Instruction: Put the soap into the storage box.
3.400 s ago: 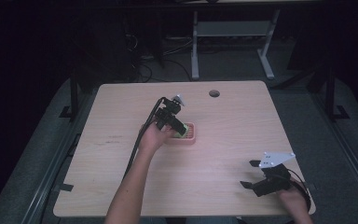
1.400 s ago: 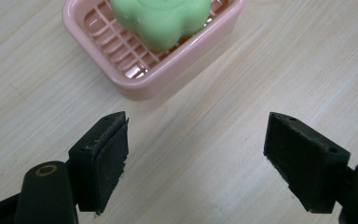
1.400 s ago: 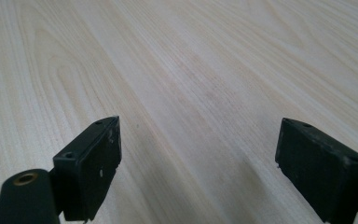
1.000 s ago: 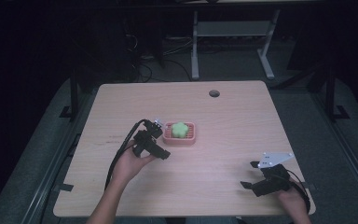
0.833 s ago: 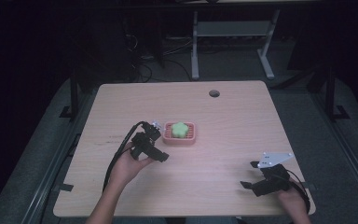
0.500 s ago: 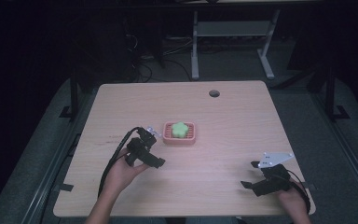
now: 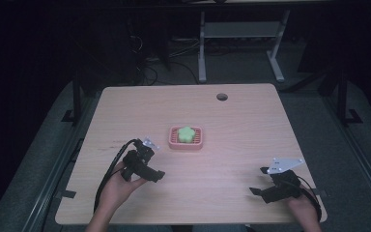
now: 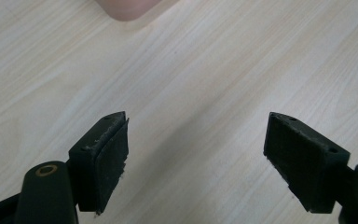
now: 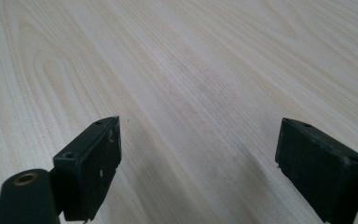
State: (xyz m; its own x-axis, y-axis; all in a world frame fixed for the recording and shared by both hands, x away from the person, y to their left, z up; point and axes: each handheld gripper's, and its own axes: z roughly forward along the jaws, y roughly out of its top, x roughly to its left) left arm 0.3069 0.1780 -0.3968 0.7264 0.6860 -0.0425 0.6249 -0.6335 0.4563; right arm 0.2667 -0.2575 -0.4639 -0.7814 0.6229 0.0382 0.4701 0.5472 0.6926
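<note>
Wooden table (image 7: 232, 116): green soap (image 7: 187, 134) sits in pink dish (image 7: 198, 143), placement looks done. Left gripper (image 7: 150, 175) and right gripper (image 7: 257, 182) spread, empty.

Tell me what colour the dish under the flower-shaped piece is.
The dish is pink; the piece on it is light green. The high view shows it best.

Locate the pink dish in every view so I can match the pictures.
High view: the pink dish sits mid-table, the green piece in it.
Left gripper view: a rounded pink edge, likely a corner of it, at the top edge, beyond the open jaws.
Right gripper view: not in it.
Shared landmark: the wooden tabletop.
</note>
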